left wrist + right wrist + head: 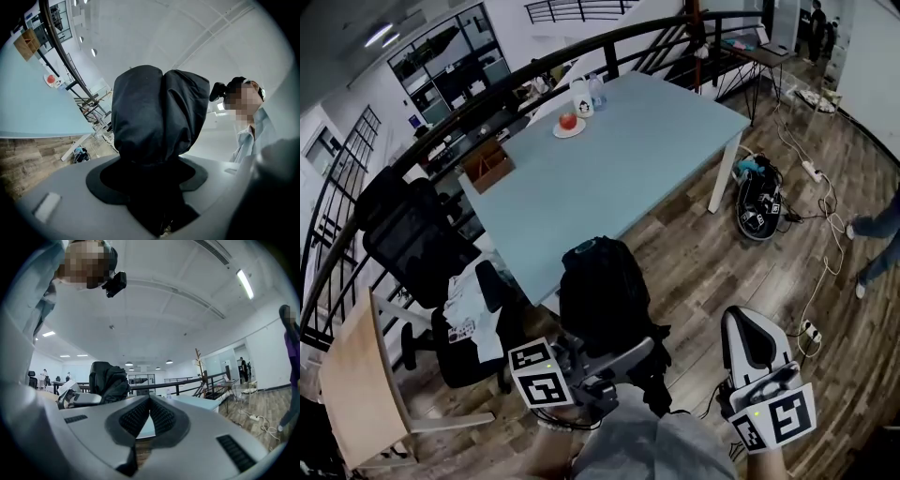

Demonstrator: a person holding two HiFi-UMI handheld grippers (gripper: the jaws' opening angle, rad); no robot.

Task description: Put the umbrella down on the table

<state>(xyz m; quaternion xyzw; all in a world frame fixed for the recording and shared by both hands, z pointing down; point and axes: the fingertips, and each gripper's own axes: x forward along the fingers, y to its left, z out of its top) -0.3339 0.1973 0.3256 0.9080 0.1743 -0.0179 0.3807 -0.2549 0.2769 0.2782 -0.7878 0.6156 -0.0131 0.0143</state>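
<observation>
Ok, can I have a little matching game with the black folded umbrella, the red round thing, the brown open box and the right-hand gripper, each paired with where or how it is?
Things:
1. black folded umbrella
2. red round thing
3. brown open box
4. right gripper

Places or states:
A. on the white plate
B. jaws together, nothing between them
C. clamped in the left gripper
D. at the left corner of the light blue table

Pairs: 1-C, 2-A, 3-D, 4-B.

Bright, even light, heavy fisheye
Ceiling strips (245, 284) glare a bit; umbrella (159, 112) up close goes dark and soft.
</observation>
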